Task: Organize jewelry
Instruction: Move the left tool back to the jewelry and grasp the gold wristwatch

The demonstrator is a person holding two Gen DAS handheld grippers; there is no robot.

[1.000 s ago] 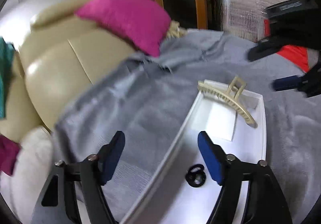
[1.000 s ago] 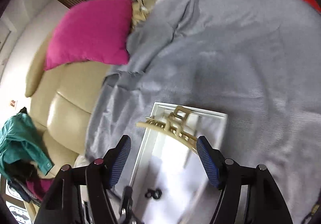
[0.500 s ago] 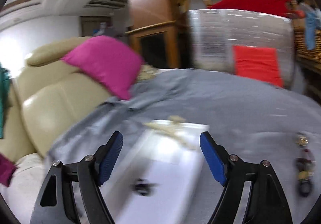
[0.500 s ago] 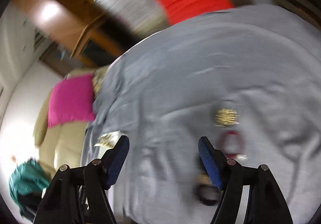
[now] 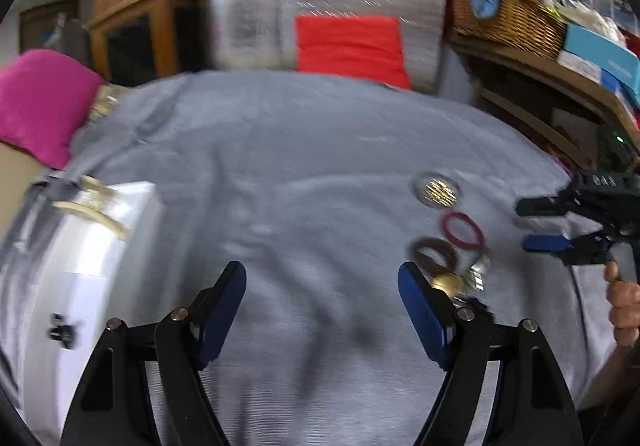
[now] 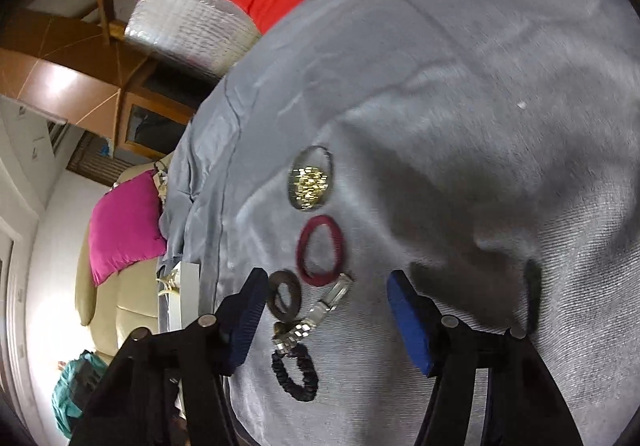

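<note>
Both views have swung rightward off the white tray (image 5: 92, 246), now at nine o'clock. Wrinkled gray cloth (image 5: 300, 174) carries a maroon hair band (image 6: 321, 251), brown ring (image 6: 284, 296), metal watch (image 6: 320, 312) and black scrunchie (image 6: 297, 371) between the right gripper (image 6: 324, 320)'s released fingers. The left gripper (image 5: 322, 310) gapes, holding nothing.

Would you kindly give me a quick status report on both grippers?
Left gripper and right gripper: jaws open, empty. Silver metal watch lies between right jaws on grey blanket. Nothing blocking.
</note>
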